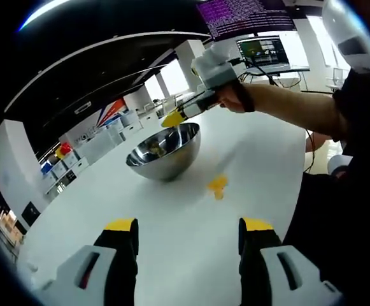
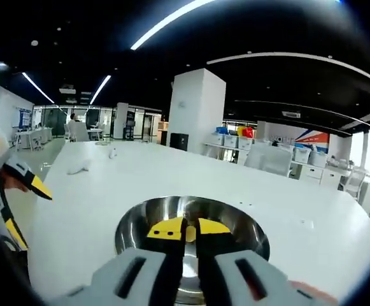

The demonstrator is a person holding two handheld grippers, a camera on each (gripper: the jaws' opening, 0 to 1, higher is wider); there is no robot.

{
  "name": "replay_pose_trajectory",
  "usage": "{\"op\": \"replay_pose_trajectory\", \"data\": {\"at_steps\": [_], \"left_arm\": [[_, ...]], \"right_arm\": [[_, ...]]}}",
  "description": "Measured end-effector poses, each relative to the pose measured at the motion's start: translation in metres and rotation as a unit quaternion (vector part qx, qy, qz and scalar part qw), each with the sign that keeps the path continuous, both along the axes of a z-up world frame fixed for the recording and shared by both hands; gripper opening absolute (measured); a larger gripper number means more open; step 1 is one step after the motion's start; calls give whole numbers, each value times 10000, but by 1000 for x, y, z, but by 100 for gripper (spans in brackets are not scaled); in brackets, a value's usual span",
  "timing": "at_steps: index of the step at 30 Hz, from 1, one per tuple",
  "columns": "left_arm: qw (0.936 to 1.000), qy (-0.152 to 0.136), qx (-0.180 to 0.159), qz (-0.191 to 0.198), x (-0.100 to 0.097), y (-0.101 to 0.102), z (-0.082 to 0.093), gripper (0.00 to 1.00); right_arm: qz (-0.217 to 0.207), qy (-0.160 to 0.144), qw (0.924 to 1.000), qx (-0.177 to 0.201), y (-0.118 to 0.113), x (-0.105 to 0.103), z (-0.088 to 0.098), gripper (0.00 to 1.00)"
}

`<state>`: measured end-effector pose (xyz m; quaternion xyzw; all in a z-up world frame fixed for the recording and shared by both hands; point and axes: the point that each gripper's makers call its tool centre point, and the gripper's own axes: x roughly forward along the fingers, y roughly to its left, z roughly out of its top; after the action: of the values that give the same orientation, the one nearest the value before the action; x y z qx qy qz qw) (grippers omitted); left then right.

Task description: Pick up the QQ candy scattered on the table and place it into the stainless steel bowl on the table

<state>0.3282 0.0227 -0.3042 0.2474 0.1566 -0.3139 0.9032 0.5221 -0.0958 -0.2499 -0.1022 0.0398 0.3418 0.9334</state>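
Observation:
The stainless steel bowl (image 1: 164, 152) stands mid-table with yellowish candy lying inside. A yellow QQ candy (image 1: 218, 186) lies on the white table (image 1: 191, 210) just right of the bowl, ahead of my left gripper (image 1: 190, 228), which is open and holds nothing. A hand holds my right gripper (image 1: 174, 118) over the bowl's far rim. In the right gripper view, that gripper (image 2: 190, 231) hangs directly above the bowl (image 2: 242, 220), its jaws shut on a thin yellow candy (image 2: 190, 234). The left gripper (image 2: 19, 191) shows at the left edge.
A person's arm (image 1: 286, 105) reaches across the table's right side. A laptop (image 1: 264, 51) and a big screen stand at the far end. Small white items (image 2: 79, 169) lie far across the table. Storage bins (image 1: 60, 153) line the room behind.

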Motion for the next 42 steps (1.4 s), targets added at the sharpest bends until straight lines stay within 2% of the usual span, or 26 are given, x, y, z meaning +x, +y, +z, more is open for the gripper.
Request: {"op": "replay_pose_trajectory", "data": {"at_steps": [2,3,5,10,17,23,29,33,37,42], "left_arm": [[10000,0,-13,-20,0,-1,0,63],[10000,-11,-7,-27,0,-2,1,63],[10000,-17,-17,-21,1,-2,1,63],[10000,-18,-15,-11,1,-1,1,63],[10000,-2,-27,-5,0,0,1,63],[10000,-1,-25,0,1,-1,1,64],[10000,-6,-18,9,2,0,1,64],[10000,-26,-20,14,3,0,2,64],[10000,-39,-23,16,4,-1,3,65],[10000,-53,-23,11,5,-2,3,65]], "right_arm": [[40,-178,9998,62,-1,2,6,27],[13,-232,9996,133,-3,3,10,28],[-43,-278,9994,199,-7,5,14,19],[-121,-241,9993,273,-11,4,16,21],[-113,-355,9989,281,-11,-5,23,21],[-52,-581,9977,332,-13,-18,43,21],[211,-1046,9923,634,-13,-53,90,22],[454,-1294,9879,723,-12,-82,113,23],[686,-1413,9854,659,-7,-109,118,24],[1054,-1356,9838,510,9,-138,101,24]]}}
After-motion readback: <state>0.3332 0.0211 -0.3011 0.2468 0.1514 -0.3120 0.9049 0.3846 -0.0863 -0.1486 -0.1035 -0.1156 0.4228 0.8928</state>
